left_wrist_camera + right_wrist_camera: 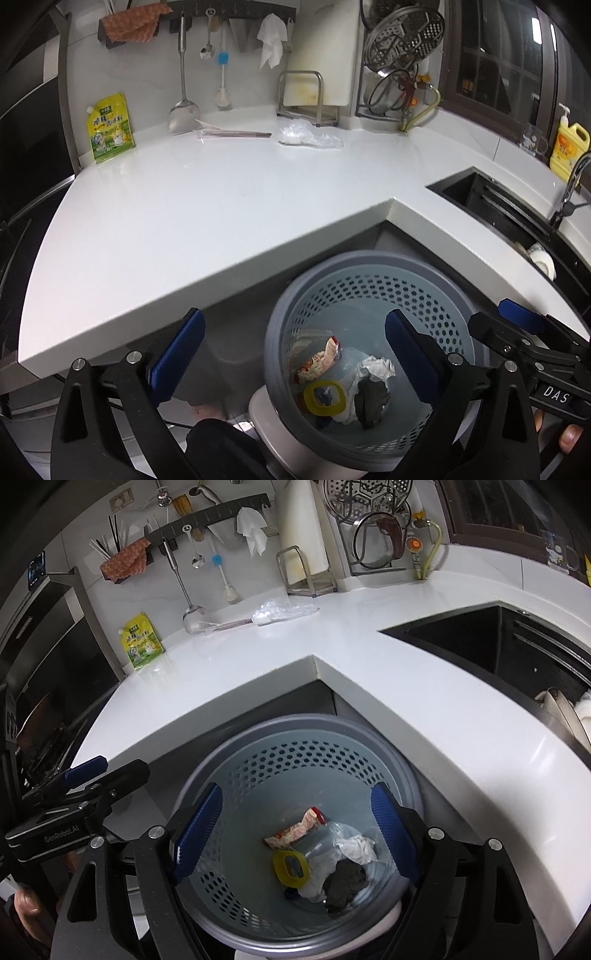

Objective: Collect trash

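A blue-grey perforated bin stands on the floor below the counter's inner corner. In it lie a crumpled snack wrapper, a yellow ring lid, white paper and a dark wad. My left gripper hangs open over the bin's left rim with nothing between its fingers. My right gripper is open too, right above the bin and empty. On the counter's far side lie clear crumpled plastic, a wrapped chopstick pack and a yellow-green pouch.
A white L-shaped counter wraps around the bin. The black sink lies to the right, with a yellow soap bottle behind it. Utensils, a cloth and a dish rack line the back wall. An oven stands at the left.
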`<state>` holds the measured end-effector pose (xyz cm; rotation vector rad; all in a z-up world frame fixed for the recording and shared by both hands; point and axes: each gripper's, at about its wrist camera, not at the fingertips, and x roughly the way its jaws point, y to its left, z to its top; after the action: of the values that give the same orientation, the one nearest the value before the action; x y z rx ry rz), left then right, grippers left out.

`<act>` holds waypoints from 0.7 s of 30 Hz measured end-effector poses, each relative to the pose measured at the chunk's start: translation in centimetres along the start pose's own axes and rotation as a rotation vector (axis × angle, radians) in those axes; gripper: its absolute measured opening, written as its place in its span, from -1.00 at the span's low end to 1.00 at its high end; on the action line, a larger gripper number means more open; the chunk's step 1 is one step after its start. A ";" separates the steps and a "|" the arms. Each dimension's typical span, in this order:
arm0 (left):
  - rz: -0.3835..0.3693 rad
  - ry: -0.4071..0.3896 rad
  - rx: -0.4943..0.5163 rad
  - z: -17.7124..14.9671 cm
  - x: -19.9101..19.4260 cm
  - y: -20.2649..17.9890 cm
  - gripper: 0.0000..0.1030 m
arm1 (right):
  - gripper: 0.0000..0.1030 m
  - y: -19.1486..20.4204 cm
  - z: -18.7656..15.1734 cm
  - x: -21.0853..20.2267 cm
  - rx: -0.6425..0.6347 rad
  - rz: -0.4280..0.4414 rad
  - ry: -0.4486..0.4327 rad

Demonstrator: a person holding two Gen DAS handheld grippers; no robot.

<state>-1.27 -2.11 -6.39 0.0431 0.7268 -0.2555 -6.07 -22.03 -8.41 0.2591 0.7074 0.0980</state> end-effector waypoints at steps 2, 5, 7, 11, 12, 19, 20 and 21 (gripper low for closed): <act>0.001 -0.010 -0.010 0.7 -0.2 0.4 0.87 | 0.53 0.2 0.6 0.0 -0.004 0.004 -0.008; 0.003 -0.026 -0.023 1.9 -0.3 1.2 0.87 | 0.54 0.6 2.0 0.1 -0.020 0.020 -0.024; 0.011 -0.036 -0.030 3.0 -0.3 1.7 0.87 | 0.54 0.9 3.2 0.4 -0.030 0.034 -0.033; 0.032 -0.059 -0.033 5.2 0.1 2.9 0.87 | 0.59 1.5 5.4 1.3 -0.049 0.062 -0.047; 0.042 -0.065 -0.031 5.8 0.2 3.2 0.87 | 0.59 1.7 6.2 1.7 -0.057 0.066 -0.050; 0.075 -0.105 -0.041 10.7 1.7 5.4 0.87 | 0.59 2.8 12.3 4.8 -0.097 0.072 -0.065; 0.085 -0.111 -0.041 11.6 2.0 5.8 0.87 | 0.59 2.8 13.0 5.2 -0.099 0.076 -0.062; 0.095 -0.118 -0.039 12.2 2.3 6.1 0.87 | 0.59 3.1 14.0 5.9 -0.103 0.079 -0.060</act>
<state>9.80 1.72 0.96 0.0250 0.6104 -0.1521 7.53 -20.86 -1.05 0.1907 0.6309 0.2010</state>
